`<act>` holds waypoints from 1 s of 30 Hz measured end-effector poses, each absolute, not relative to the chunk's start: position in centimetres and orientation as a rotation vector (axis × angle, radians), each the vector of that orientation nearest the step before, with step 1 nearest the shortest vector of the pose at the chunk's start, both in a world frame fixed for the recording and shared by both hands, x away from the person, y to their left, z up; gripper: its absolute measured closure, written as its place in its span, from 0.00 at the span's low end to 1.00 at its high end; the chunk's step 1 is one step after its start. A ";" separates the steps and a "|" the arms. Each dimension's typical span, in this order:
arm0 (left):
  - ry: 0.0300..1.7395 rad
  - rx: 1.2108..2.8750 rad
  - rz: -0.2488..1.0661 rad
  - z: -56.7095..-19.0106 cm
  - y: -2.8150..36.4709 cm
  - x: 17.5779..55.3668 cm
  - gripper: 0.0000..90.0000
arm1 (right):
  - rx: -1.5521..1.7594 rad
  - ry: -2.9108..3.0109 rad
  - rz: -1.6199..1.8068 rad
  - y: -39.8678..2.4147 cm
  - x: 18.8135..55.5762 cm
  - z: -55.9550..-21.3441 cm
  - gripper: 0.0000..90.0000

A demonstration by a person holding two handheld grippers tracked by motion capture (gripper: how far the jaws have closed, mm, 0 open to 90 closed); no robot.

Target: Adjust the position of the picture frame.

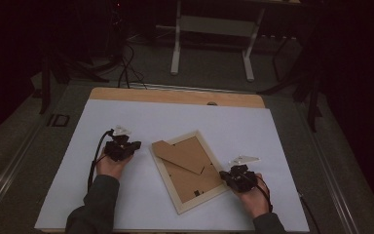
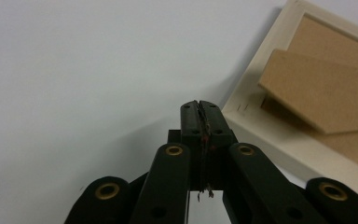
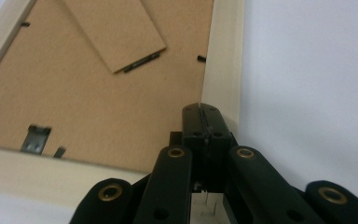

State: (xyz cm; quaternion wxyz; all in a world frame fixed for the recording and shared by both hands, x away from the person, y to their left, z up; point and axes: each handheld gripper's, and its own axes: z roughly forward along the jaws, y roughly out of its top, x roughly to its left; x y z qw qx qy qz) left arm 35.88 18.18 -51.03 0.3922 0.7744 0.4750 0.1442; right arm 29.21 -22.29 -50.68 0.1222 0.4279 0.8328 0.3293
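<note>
1. The worktop [image 1: 126,122] is plain white, with a bare light-wood strip at its 12 o'clock edge.
2. The picture frame [image 1: 188,170] has a pale cream border around a brown fibreboard back.
3. The stand flap [image 1: 182,155] at the frame's 11 o'clock is the same unpatterned brown.
4. The left gripper [image 2: 200,106] is black with brass-coloured rivets.
5. The right gripper [image 3: 200,108] is likewise black with brass rivets.
6. The sleeve [image 1: 95,204] is dark grey.

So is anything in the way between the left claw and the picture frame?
Nothing visible. Bare white table cover is all that lies between the shut left claw and the pale wooden picture frame, which lies face down with its brown cardboard back up. The right claw, also shut, is already over the frame's edge.
</note>
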 end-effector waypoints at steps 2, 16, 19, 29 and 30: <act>1.196 1.977 0.364 -51.1 17.8 36.3 1.00 | 1.256 2.442 0.969 -22.6 29.0 -50.7 1.00; 1.124 2.056 0.372 -51.9 15.3 38.0 1.00 | 1.232 2.472 0.973 -23.3 26.8 -50.6 1.00; 1.111 2.063 0.374 -52.0 15.0 38.1 1.00 | 1.228 2.471 0.976 -23.3 26.4 -50.6 1.00; 1.103 2.081 0.387 -52.0 14.6 38.2 1.00 | 1.224 2.488 0.974 -23.6 24.8 -51.0 1.00; 1.101 2.081 0.390 -52.0 14.6 38.2 1.00 | 1.228 2.487 0.978 -23.5 24.6 -51.2 1.00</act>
